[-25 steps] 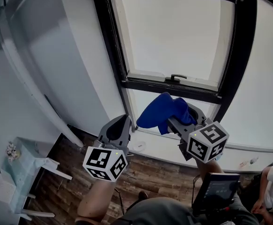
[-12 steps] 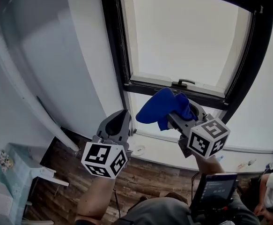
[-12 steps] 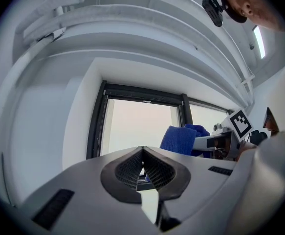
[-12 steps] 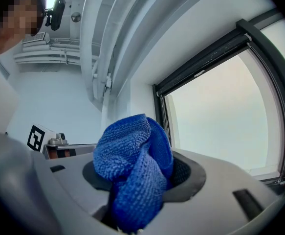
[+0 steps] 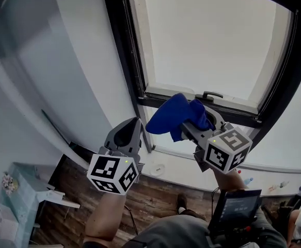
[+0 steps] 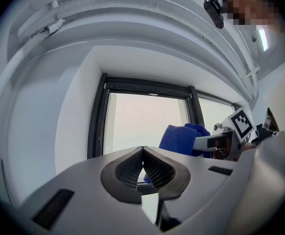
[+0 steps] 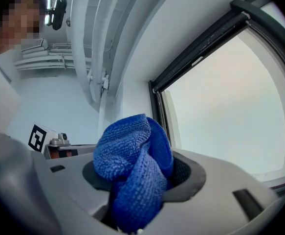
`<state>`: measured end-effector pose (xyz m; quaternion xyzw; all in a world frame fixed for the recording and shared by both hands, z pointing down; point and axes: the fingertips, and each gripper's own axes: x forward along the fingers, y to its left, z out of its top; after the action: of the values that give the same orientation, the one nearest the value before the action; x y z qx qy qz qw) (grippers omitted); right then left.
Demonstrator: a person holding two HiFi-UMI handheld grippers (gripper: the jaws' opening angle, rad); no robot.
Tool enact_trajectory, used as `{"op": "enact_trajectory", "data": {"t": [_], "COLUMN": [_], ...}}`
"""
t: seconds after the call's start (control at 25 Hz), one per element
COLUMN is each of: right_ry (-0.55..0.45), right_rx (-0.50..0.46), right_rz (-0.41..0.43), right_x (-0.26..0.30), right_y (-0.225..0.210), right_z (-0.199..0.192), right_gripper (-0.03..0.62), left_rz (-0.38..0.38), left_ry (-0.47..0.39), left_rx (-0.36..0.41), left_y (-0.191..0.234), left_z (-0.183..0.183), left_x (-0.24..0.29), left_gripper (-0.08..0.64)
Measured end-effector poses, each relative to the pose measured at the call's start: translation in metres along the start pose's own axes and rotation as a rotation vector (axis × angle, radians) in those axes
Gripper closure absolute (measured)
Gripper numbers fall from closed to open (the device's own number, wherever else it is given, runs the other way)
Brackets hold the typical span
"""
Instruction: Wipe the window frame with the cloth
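A bunched blue cloth [image 5: 176, 115] is pinched in my right gripper [image 5: 194, 122], which is shut on it. The cloth [image 7: 132, 168] hangs in folds over the jaws and hides their tips. It floats just in front of the black window frame [image 5: 123, 61], close to the lower crossbar with its black handle [image 5: 208, 95]. My left gripper [image 5: 129, 134] is shut and holds nothing, lower and to the left of the cloth. From the left gripper view its jaws [image 6: 142, 166] meet, with the cloth [image 6: 182, 138] and the frame [image 6: 97, 116] beyond.
A white wall [image 5: 73, 61] runs left of the window. Below lie a wooden floor [image 5: 155, 195], a pale table [image 5: 21, 187] at lower left and a white sill [image 5: 191, 167]. A tablet [image 5: 235, 208] shows at the lower right. White ceiling pipes [image 6: 132, 13] run overhead.
The view has shifted up along the window. My right gripper with the cloth has drawn closer to the lower crossbar by the handle; the left gripper stayed beside it.
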<state>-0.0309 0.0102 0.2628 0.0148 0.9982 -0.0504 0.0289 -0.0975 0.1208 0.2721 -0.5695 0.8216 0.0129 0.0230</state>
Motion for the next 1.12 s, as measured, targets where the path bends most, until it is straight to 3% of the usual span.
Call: {"op": "enact_trajectory", "data": {"t": [0.56,0.84,1.12], "right_ry": [-0.069,-0.072,-0.099], "right_rx": [-0.066,-0.121,-0.144], "right_rz": [0.105,0.166,0.190], "right_x": [0.079,0.117,0.175], "right_y": [-0.096,-0.123,-0.140], "right_z": [0.044,0.060,0.083], "right_gripper": [0.356,0.356,0.356], "left_rz": [0.091,0.161,0.173], "left_ry": [-0.051,-0.076,-0.094], "left_rx": [0.053,0.079,0.113], "left_y": [0.035,0.060,0.098], "left_z": [0.035,0.054,0.080], "left_x": [0.122,0.159,0.197], "left_gripper": [0.551,0.551,0.551]}}
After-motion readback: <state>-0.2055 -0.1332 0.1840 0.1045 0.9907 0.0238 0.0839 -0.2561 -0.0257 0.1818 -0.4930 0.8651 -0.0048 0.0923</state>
